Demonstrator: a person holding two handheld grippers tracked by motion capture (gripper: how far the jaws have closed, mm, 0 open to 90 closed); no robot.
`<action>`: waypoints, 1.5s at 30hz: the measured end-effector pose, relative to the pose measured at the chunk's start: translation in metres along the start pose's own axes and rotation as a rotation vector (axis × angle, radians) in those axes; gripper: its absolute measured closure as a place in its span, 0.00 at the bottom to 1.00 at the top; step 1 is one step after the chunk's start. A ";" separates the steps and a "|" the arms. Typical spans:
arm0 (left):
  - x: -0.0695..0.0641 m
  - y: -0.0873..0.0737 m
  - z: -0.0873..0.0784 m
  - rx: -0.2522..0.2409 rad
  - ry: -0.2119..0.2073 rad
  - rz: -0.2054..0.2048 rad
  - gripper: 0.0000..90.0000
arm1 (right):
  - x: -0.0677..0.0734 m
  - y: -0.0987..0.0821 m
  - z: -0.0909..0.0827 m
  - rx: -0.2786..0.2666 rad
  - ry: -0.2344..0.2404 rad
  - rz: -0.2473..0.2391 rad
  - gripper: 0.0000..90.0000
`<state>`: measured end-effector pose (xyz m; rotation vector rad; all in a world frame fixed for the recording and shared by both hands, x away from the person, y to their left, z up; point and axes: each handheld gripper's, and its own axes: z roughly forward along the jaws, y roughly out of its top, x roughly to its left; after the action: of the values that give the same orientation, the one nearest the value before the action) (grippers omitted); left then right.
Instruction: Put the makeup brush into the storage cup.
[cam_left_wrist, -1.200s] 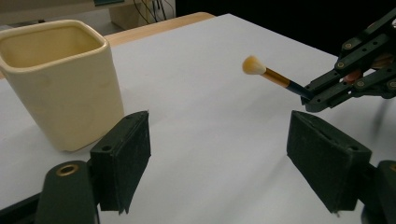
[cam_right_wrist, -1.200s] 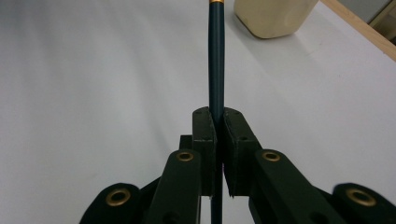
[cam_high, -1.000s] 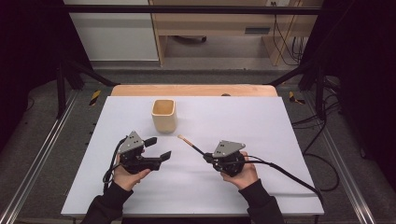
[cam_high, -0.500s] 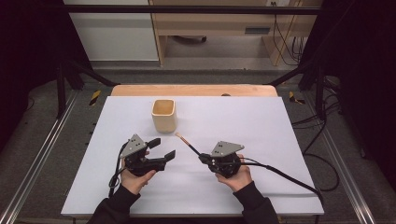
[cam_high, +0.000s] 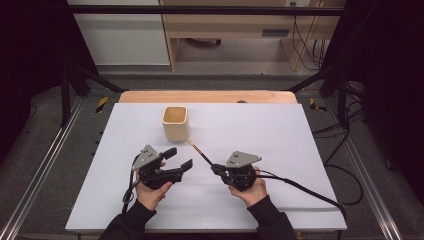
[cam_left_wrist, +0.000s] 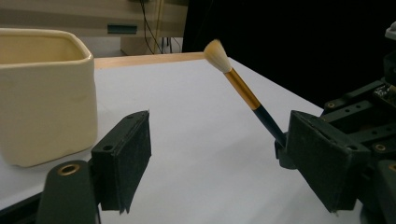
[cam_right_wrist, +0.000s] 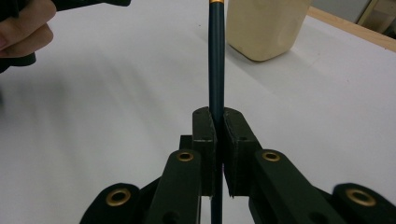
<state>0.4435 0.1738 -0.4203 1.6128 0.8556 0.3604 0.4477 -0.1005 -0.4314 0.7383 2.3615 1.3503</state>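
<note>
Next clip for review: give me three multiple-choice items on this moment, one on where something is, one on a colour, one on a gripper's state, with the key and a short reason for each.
1. Where does the cup stand on the white table?
A. Far side, ahead of the left gripper
B. Near edge, by the person's sleeves
C. Far right corner

2. What colour is the band between the brush's bristles and its dark handle?
A. Red
B. Gold
C. Silver

3. How does the right gripper stand?
A. Open, holding nothing
B. Shut on the cup's rim
C. Shut on the brush handle

Key: 1 A, the high view puts the cup beyond the left gripper, toward the far edge. 2 B, the left gripper view shows a gold band under pale bristles. 3 C, the right gripper view shows both jaws pressed against the handle.
</note>
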 end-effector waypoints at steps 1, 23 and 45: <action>0.000 0.000 0.000 0.000 0.000 0.000 0.24 | 0.000 0.000 0.000 0.000 0.000 0.000 0.94; -0.012 0.009 0.017 -0.062 -0.002 -0.035 0.32 | 0.001 0.000 0.001 -0.042 -0.025 0.016 0.94; -0.016 0.008 0.029 -0.068 -0.018 -0.110 0.58 | 0.004 0.001 0.002 -0.061 -0.023 0.020 0.94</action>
<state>0.4546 0.1416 -0.4164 1.4975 0.9048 0.2935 0.4456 -0.0958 -0.4317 0.7574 2.2902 1.4074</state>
